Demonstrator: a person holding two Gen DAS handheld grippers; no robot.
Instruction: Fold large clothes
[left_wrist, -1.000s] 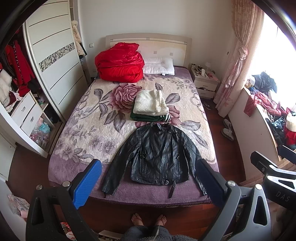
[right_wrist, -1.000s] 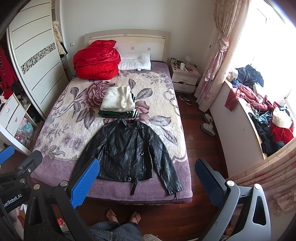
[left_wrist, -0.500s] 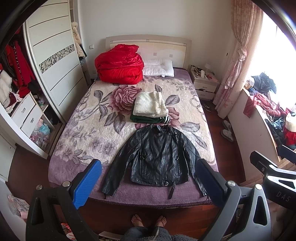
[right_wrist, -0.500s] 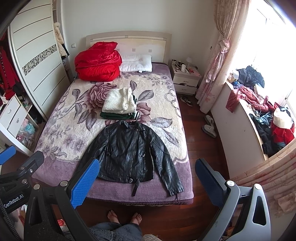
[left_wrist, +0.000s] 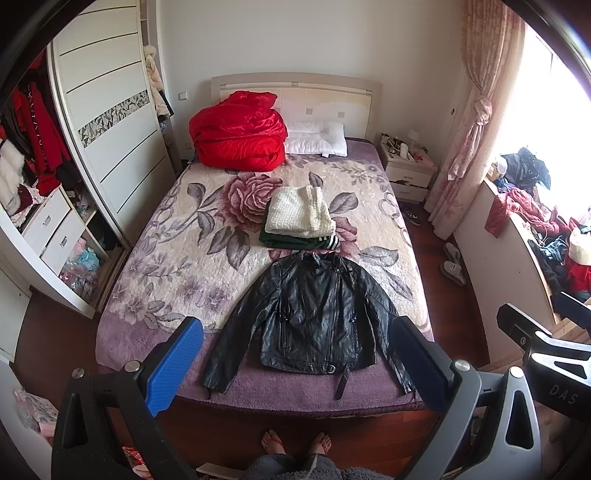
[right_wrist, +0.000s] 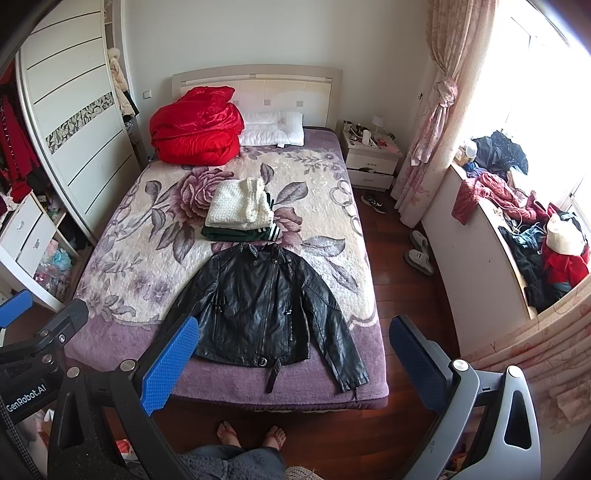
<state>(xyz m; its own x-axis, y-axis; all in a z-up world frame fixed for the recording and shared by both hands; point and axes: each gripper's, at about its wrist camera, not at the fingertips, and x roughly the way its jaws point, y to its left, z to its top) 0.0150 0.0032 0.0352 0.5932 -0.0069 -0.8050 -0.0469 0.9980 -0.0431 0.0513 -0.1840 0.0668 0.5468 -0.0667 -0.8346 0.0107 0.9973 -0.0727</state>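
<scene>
Jacket (left_wrist: 314, 314) lies flat below folded stack (left_wrist: 297, 218); both claws (left_wrist: 295, 365) (right_wrist: 291, 365) gape empty.

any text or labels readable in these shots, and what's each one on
"DAS": on the right gripper body, at the edge of the left wrist view; more letters may be cut off.
"GenRobot.AI": on the left gripper body, seen in the right wrist view.
Small items on the nightstand: any labels are too small to read.
No print shows on the black jacket or the folded clothes.
</scene>
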